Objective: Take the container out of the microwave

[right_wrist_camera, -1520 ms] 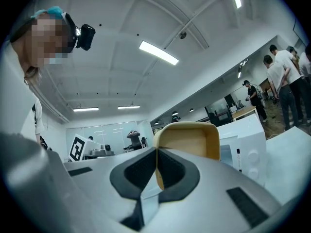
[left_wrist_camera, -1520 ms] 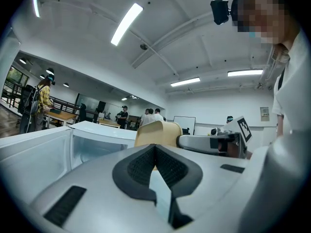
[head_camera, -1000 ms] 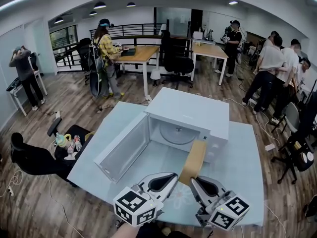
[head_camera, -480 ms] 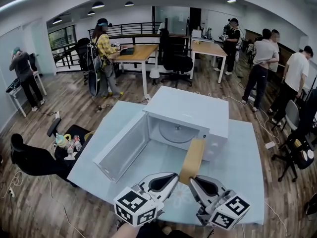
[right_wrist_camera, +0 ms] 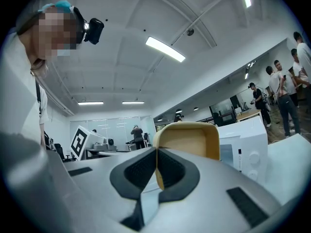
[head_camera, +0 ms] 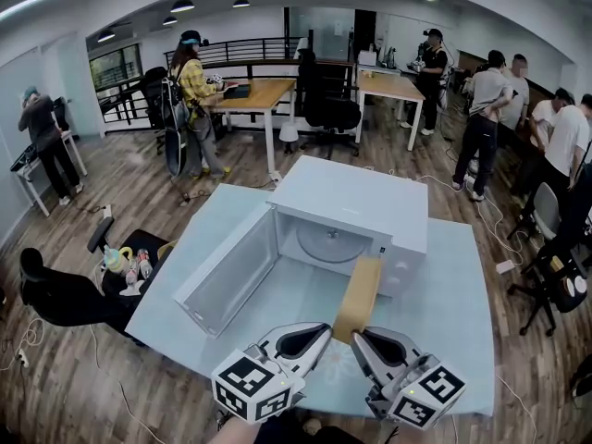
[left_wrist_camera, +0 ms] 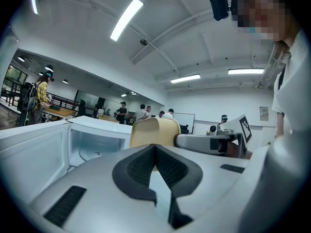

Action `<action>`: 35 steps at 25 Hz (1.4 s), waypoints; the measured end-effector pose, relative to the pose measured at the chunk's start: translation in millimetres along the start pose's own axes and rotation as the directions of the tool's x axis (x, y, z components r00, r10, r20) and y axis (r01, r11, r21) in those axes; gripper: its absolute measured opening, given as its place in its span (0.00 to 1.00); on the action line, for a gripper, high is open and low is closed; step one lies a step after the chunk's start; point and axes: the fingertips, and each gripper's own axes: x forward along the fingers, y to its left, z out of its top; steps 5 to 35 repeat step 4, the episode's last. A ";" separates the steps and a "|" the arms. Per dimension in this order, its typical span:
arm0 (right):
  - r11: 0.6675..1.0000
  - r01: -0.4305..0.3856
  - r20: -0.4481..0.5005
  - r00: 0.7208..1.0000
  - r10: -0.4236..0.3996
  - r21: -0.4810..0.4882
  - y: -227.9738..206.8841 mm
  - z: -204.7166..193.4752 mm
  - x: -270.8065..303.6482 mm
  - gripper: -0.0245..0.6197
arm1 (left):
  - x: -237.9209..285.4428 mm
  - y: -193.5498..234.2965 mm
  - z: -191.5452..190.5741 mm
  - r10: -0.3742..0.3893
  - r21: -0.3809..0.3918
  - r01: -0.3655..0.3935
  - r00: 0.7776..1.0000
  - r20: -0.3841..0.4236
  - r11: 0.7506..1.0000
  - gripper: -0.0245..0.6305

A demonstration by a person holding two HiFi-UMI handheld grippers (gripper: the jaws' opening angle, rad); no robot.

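Container (head_camera: 359,299) pinched in right gripper (head_camera: 362,338), outside open microwave (head_camera: 356,206); left gripper (head_camera: 322,329) closed, empty.

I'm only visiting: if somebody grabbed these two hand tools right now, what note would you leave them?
Right gripper: shut on the rim of the tan container, held in front of the microwave.
Left gripper: shut, empty, beside it.
Microwave door open, only its glass plate inside.
Done: container is out.
Left: probably set it on the table.
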 end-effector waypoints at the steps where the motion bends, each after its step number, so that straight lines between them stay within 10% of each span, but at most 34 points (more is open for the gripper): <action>1: 1.000 0.002 -0.003 1.000 -0.002 -0.005 -1.1 -0.7 -0.5 0.06 | -0.1 -0.1 -0.9 0.001 -0.001 -0.001 1.000 -0.001 1.000 0.06; 35: 1.000 0.020 -0.016 1.000 -0.020 -0.023 -6.1 -4.4 -4.8 0.06 | -2.3 -1.7 -5.0 0.003 -0.007 -0.004 1.000 -0.006 1.000 0.06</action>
